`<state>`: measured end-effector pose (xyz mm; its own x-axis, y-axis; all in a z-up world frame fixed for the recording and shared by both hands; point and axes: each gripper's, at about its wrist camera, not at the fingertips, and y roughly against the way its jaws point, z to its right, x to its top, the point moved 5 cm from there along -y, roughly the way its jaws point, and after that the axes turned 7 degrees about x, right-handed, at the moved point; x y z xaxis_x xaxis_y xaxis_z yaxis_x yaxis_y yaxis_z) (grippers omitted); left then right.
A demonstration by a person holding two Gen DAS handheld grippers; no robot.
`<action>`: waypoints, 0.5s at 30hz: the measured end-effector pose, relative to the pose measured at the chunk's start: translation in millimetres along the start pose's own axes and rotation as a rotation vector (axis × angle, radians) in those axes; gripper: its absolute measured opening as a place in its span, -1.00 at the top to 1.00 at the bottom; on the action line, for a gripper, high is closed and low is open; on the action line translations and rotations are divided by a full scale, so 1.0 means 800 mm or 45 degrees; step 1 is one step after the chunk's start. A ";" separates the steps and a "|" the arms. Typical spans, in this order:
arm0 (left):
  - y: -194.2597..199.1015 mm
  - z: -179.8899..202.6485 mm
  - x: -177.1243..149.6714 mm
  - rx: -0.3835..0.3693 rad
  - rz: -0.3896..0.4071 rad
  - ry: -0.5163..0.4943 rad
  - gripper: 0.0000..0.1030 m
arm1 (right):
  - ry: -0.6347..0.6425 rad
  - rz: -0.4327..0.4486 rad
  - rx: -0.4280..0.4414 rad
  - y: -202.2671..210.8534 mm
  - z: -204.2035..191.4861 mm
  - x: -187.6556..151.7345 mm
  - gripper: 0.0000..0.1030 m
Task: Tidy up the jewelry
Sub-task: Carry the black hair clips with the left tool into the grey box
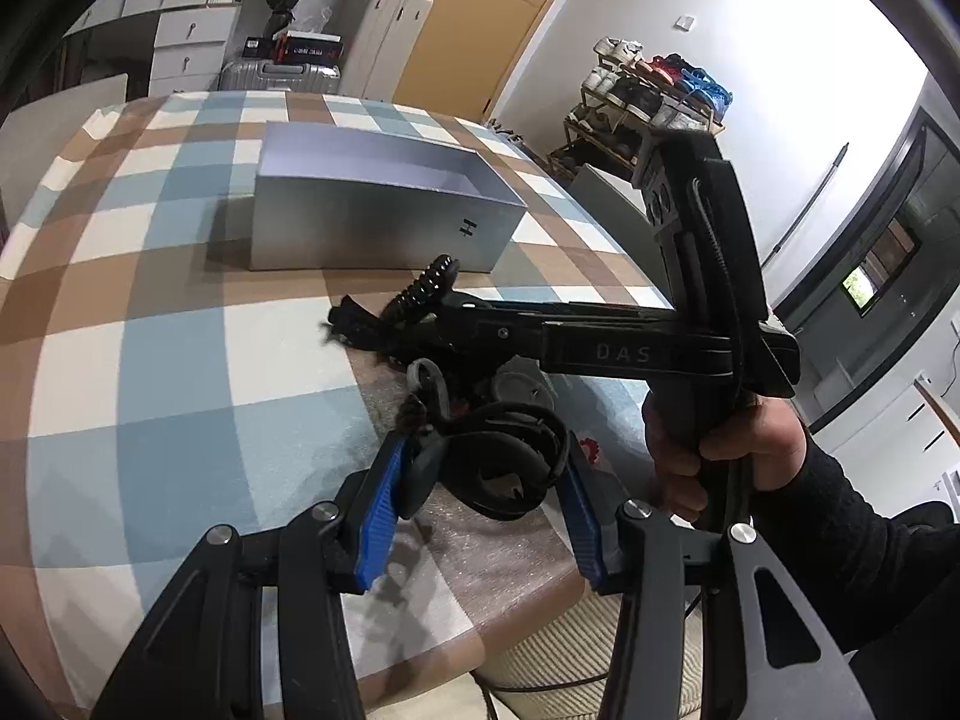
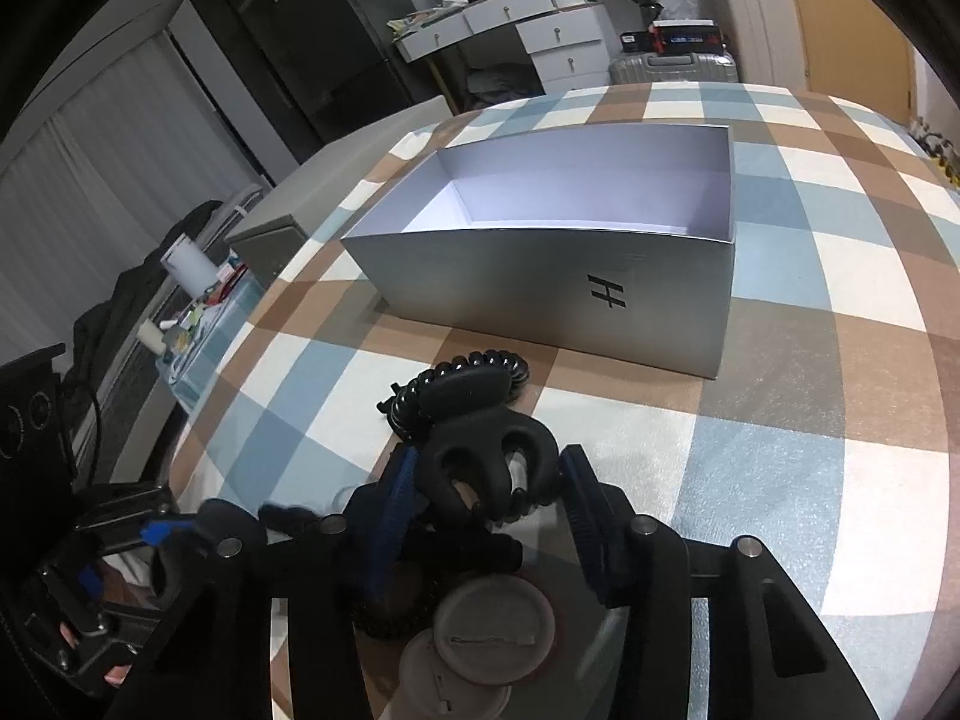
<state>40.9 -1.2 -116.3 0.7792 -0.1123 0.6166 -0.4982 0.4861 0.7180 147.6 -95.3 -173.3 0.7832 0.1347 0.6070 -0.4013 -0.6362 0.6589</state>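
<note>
On the checked tablecloth [image 2: 780,420], right gripper [image 2: 486,498] clenches a black claw clip [image 2: 480,468], left gripper [image 1: 480,474] grasps a black band [image 1: 510,468]; tangled coil ties [image 2: 462,378] risk dragging toward the silver box [image 2: 540,294].

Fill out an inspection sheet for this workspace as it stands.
Surface: checked tablecloth, blue, brown, white.
Job's things: open silver box, inside looks empty; black hair accessories heaped before it, including a coiled hair tie.
Clutter: round badges lying face down.
Grippers: left gripper shut on a black hair clip; right gripper shut on a black claw clip.
Cables: black cable along the right tool.
Surroundings: shoe rack, suitcases, drawers.
</note>
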 end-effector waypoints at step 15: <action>0.009 -0.012 0.026 0.052 0.080 0.035 0.18 | 0.003 0.193 -0.033 0.058 -0.004 0.007 0.09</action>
<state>57.0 8.4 -101.1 0.7558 -0.0590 0.6521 -0.5609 0.4554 0.6914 131.8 -121.5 -138.1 0.7115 0.0404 0.7016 -0.5270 -0.6297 0.5707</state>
